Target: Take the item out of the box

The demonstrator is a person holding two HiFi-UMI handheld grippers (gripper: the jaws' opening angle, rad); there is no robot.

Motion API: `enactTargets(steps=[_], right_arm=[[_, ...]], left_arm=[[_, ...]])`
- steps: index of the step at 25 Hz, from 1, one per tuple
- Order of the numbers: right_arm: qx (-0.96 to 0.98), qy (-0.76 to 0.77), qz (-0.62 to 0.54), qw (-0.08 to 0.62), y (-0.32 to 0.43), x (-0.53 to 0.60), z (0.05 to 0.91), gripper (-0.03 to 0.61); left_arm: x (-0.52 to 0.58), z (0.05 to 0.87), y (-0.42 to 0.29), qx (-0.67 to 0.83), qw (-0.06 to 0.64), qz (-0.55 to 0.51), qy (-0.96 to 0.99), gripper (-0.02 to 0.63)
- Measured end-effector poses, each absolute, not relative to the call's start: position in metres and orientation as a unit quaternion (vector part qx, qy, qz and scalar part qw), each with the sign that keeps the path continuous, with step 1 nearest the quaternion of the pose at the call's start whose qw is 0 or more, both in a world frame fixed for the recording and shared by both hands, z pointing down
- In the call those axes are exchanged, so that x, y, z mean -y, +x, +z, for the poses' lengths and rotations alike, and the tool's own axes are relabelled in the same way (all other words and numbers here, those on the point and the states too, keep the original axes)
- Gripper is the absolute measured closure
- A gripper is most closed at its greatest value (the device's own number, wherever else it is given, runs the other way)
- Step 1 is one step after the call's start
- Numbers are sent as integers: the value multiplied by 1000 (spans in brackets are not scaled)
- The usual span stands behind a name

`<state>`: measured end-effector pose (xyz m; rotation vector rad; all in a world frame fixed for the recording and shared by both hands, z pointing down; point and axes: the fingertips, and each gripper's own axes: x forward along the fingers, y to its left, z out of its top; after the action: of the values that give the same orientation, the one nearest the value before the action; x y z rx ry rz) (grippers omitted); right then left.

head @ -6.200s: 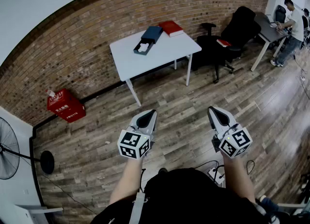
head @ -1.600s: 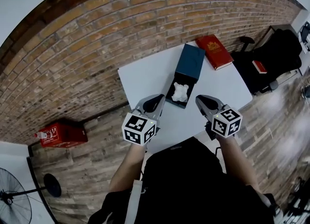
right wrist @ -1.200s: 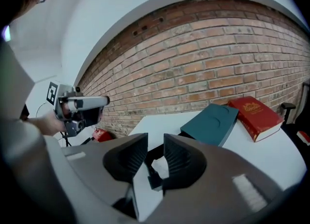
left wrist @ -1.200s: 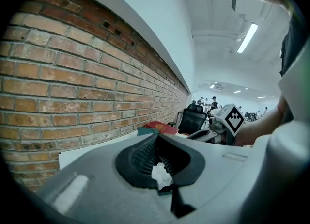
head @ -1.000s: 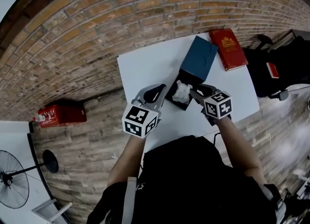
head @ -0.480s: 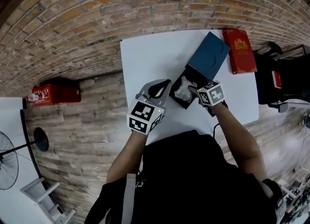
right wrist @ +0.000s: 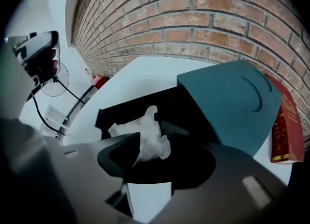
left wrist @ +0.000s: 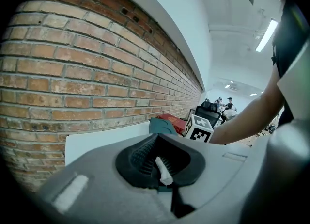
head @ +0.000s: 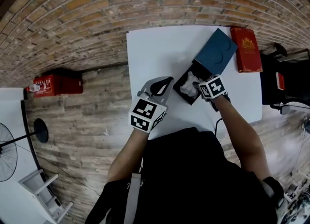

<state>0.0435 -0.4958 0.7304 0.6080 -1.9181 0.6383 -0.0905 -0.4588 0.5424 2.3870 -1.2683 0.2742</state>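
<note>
Reaching forward over the white surface (head: 155, 53), both of the person's forearms extend from the bottom of the head view; the right forearm (head: 240, 133) runs diagonally up and to the left, the left forearm (head: 127, 157) rises nearly straight up; each ends in a marker cube.

The right gripper (head: 195, 84) points into the open box (head: 184, 93) near the middle of the surface; its tongs are opening, spread wide, with the white item (head: 189, 82) between them and no pad pressing on it. The right gripper view (right wrist: 157, 162) shows the item (right wrist: 143, 136) lying in the black tray of the box (right wrist: 114, 115), close against one side of the tongs; the teal lid (right wrist: 227, 102) tilts back behind the tray. The item is not yet lifted out.

The left gripper (head: 162, 83) is held over the near part of the surface, just beside the box on its left, apart from it; its tongs (left wrist: 160, 162) are pressed together, holding nothing.

A red book (head: 247, 48) lies beyond the lid (head: 215, 53), near the far right corner of the surface.
</note>
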Motion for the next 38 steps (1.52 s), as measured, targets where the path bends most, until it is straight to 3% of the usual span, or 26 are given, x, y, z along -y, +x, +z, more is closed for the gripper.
enactTargets(steps=[13, 19, 23, 38], right_arm=[[768, 266, 252, 525, 40, 480, 737, 411], [769, 279, 251, 517, 40, 471, 732, 459], [776, 314, 241, 491, 39, 471, 719, 497], [797, 428, 236, 355, 35, 444, 632, 503]], left_arm=[[436, 530, -112, 452, 206, 88, 863, 611], [424, 518, -120, 449, 199, 83, 867, 611], [411, 510, -127, 445, 189, 84, 871, 611], [352, 499, -147, 397, 157, 94, 899, 611]])
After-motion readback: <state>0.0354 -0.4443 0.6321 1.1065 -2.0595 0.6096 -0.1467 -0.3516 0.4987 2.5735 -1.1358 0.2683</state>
